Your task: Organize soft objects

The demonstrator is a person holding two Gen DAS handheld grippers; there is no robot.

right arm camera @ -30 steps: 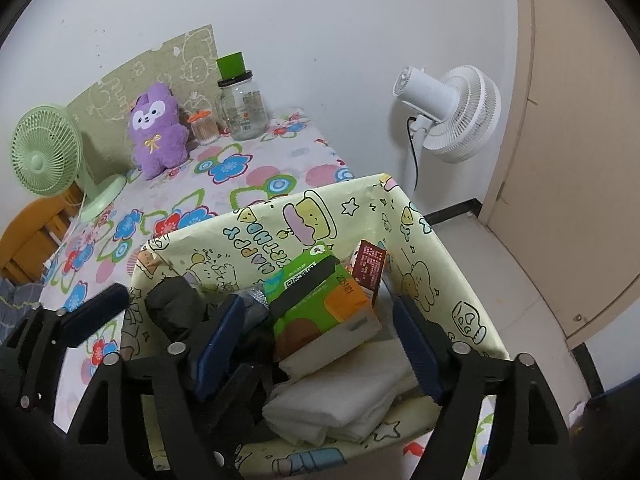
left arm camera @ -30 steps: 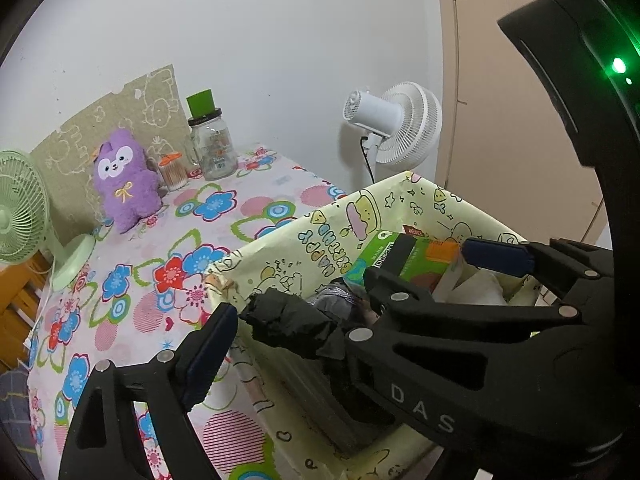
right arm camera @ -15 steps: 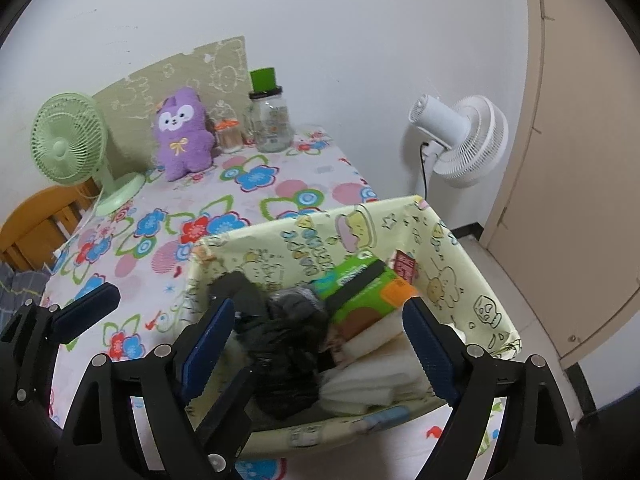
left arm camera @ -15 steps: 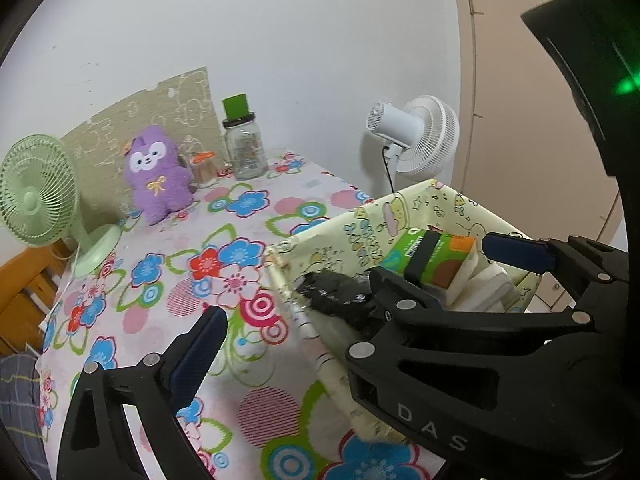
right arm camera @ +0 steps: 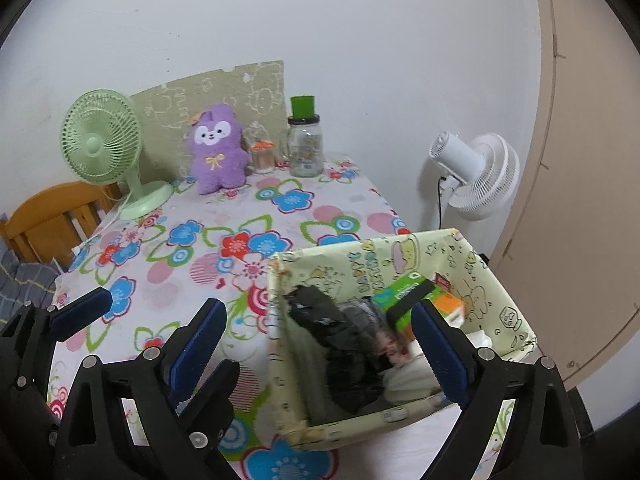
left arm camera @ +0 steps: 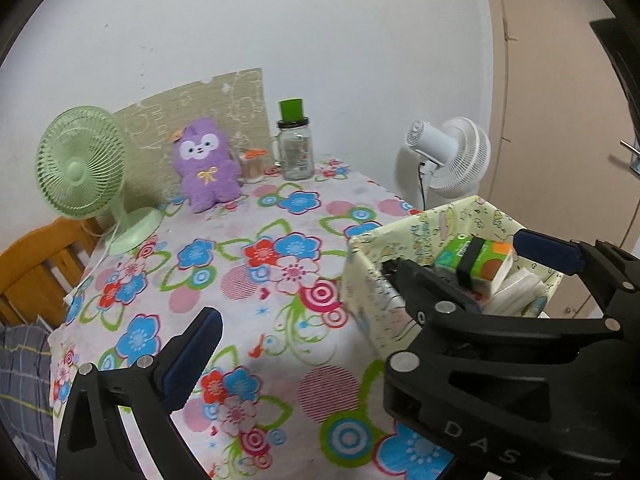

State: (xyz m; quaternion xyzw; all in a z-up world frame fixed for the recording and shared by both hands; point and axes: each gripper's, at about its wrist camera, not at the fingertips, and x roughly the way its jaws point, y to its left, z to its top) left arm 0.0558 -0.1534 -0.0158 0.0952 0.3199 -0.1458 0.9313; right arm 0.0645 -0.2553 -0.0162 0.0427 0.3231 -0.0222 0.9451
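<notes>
A pale yellow cartoon-print fabric bin (right arm camera: 492, 280) stands at the table's near right corner, also in the left wrist view (left arm camera: 400, 236). Inside lie a black garment (right arm camera: 332, 320), a green and orange tissue pack (right arm camera: 412, 292) and white cloth (right arm camera: 476, 338). A purple plush toy (right arm camera: 218, 150) sits upright at the table's far edge, also in the left wrist view (left arm camera: 206, 168). My left gripper (left arm camera: 368, 300) is open and empty, left of the bin. My right gripper (right arm camera: 320, 340) is open and empty, above the bin's near left part.
The floral tablecloth (right arm camera: 192, 240) covers the table. A green desk fan (right arm camera: 104, 140), a glass jar with green lid (right arm camera: 306, 144) and a small orange-lidded cup (right arm camera: 263, 156) stand at the back. A white floor fan (right arm camera: 476, 176) and an orange wooden chair (right arm camera: 52, 216) flank the table.
Both grippers have pulled back and up from the bin. The black garment, earlier draped over the bin's rim, now lies inside it. Both grippers stay open.
</notes>
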